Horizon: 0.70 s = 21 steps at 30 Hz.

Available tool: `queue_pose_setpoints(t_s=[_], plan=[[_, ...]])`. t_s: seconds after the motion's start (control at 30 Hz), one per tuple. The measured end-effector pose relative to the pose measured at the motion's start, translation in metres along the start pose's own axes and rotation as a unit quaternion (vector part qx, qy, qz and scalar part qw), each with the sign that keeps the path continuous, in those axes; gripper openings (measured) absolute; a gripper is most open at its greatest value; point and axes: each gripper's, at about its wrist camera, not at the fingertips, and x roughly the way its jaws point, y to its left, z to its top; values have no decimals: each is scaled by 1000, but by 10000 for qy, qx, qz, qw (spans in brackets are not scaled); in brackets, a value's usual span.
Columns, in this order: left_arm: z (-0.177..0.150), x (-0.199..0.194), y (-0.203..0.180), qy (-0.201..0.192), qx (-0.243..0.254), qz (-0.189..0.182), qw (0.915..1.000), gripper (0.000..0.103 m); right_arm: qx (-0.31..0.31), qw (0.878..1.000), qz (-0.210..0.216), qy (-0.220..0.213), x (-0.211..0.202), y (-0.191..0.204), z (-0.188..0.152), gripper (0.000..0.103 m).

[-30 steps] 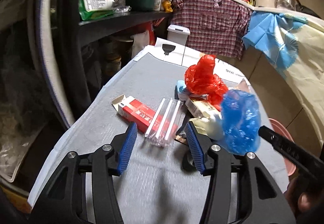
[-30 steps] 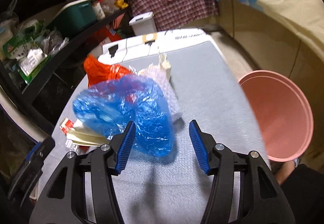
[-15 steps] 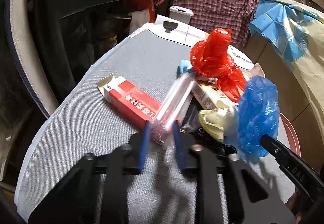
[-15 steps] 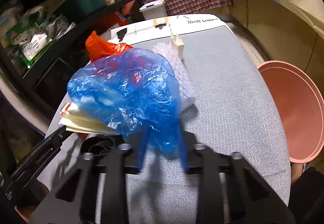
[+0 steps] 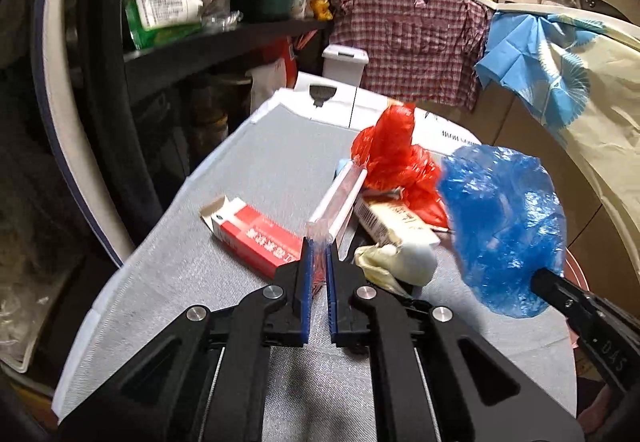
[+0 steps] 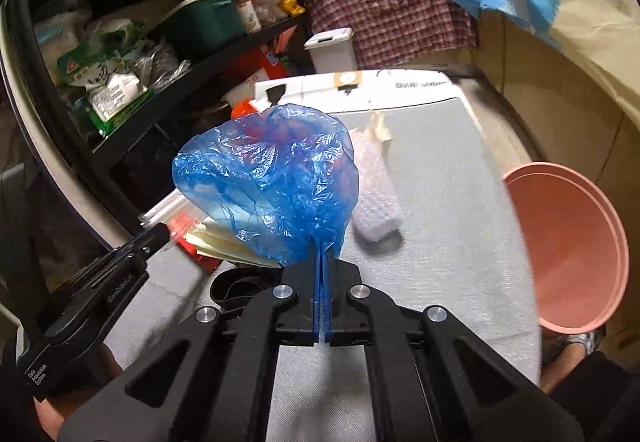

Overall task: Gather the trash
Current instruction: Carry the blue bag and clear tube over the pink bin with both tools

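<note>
1. The left hand-held gripper (image 5: 318, 254) is clenched on the near end of a clear plastic sleeve (image 5: 338, 198), its blue pads pressing the sleeve from both sides; the sleeve slants up and away from the jaws.
2. The right hand-held gripper (image 6: 323, 262) is clamped tight on the lower edge of a blue plastic bag (image 6: 272, 182), which billows above the jaws, clear of the grey surface (image 6: 440, 202).
3. Just left of the left hand-held gripper, a red and white carton (image 5: 256, 238) lies flat on the surface with its flap open.
4. To its right lie a crumpled cream wrapper (image 5: 396, 262) and a printed paper packet (image 5: 384, 218); a red plastic bag (image 5: 394, 162) is bunched beyond them.
5. In the right wrist view, a piece of bubble wrap (image 6: 376, 198) rests on the surface behind the blue bag.
6. A pink basin (image 6: 568, 242) sits below the surface's right edge.
7. Dark shelves (image 6: 168, 54) with packages stand on the left; a plaid shirt (image 6: 384, 2) hangs at the back.
</note>
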Motion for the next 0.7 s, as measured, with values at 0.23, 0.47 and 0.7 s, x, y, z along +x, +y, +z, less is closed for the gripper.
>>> queue_pose_setpoints(t_s=[0.23, 0.47, 0.7], plan=[[9, -21, -10, -216, 94, -185, 9996, 6, 152, 9981, -532, -274, -42, -19, 23, 1], [14, -39, -30, -282, 265, -511, 9979, 6, 284, 9921, -1054, -613, -92, -51, 52, 1], [18, -41, -65, -220, 520, -768, 9954, 6, 575, 9839, -1532, -722, -126, -102, 71, 1]])
